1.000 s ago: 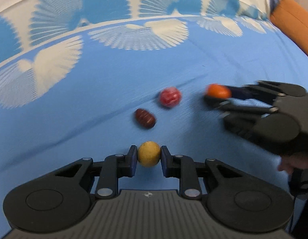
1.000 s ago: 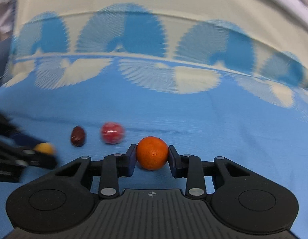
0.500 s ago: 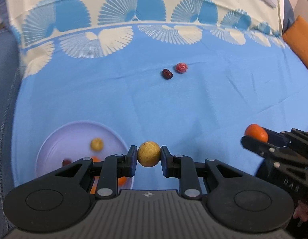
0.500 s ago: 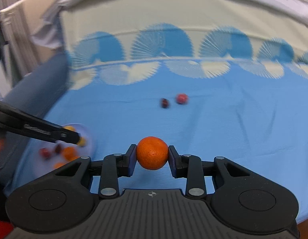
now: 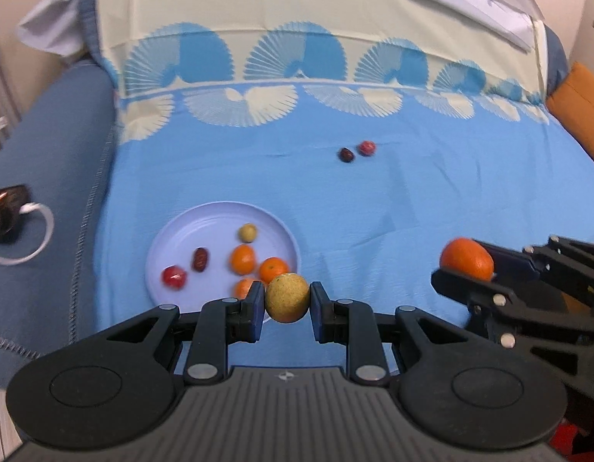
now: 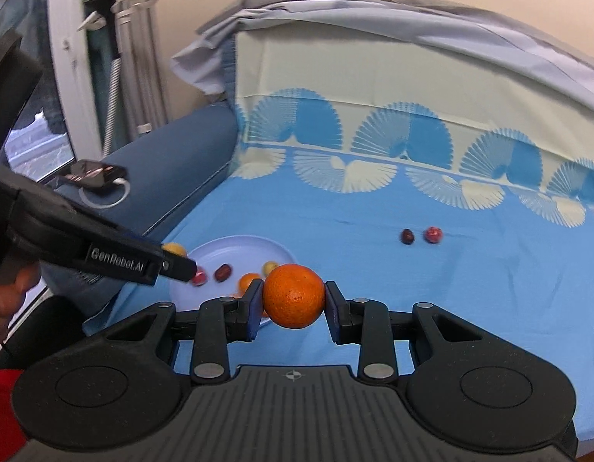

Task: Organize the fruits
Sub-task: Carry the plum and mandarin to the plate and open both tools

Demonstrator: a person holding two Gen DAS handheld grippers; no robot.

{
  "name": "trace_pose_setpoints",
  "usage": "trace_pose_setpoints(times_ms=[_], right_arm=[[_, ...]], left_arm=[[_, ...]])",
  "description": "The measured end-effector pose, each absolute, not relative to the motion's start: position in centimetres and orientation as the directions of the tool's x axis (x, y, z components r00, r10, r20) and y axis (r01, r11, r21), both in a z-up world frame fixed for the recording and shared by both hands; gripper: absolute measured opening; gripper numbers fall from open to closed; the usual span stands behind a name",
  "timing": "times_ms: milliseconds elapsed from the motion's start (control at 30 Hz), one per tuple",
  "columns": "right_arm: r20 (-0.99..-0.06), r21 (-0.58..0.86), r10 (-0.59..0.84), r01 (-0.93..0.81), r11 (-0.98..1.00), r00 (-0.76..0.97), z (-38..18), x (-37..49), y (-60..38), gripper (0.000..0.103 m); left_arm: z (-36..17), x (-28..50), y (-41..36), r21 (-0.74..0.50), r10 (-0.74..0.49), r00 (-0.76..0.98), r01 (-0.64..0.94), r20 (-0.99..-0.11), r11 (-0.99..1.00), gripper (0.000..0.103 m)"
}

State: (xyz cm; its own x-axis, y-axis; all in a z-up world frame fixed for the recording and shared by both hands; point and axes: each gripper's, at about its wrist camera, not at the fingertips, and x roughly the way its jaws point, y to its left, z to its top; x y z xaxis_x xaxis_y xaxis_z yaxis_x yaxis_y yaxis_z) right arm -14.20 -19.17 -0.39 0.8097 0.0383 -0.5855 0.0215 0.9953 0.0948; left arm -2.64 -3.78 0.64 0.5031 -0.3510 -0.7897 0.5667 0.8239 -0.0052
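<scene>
Closest to me, my left gripper (image 5: 287,302) is clamped on a small yellow fruit (image 5: 287,297) above the near rim of the lilac plate (image 5: 189,227), and my right gripper (image 6: 293,302) squeezes an orange (image 6: 294,295) off to the plate's right. If I let go from up here, I judge either round fruit could bounce off the plate or knock the crowded oranges (image 5: 243,258) out. The two grippers sit near each other and may clash. Farther off, a dark fruit (image 5: 346,154) and a red one (image 5: 367,148) wait on the blue cloth (image 5: 431,200).
</scene>
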Motion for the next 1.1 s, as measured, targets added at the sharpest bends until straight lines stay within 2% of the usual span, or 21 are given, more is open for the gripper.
trace_pose_setpoints(times_ms=[433,567,800,1100], right_arm=[[-0.561,0.017,0.046,-0.045,0.999,0.827,1.3,-16.1,-15.5,0.035],[-0.58,0.004,0.038,-0.044,0.999,0.814,1.9,-15.9,-15.3,0.035],[-0.611,0.101,0.091,-0.037,0.994,0.787,3.2,-14.2,-15.4,0.035],[-0.65,0.141,0.141,-0.064,0.988,0.746,2.7,-12.4,-14.1,0.035]], left_arm=[[3.3,-5.2,1.2,-0.027,-0.335,0.593,0.466,-0.732,0.884,0.027],[3.9,-5.5,1.7,-0.027,-0.328,0.604,0.452,-0.726,0.892,0.027],[4.9,-5.8,3.0,-0.032,-0.31,0.626,0.414,-0.716,0.91,0.027],[4.4,-4.6,4.0,-0.024,-0.279,0.611,0.39,-0.741,0.92,0.027]])
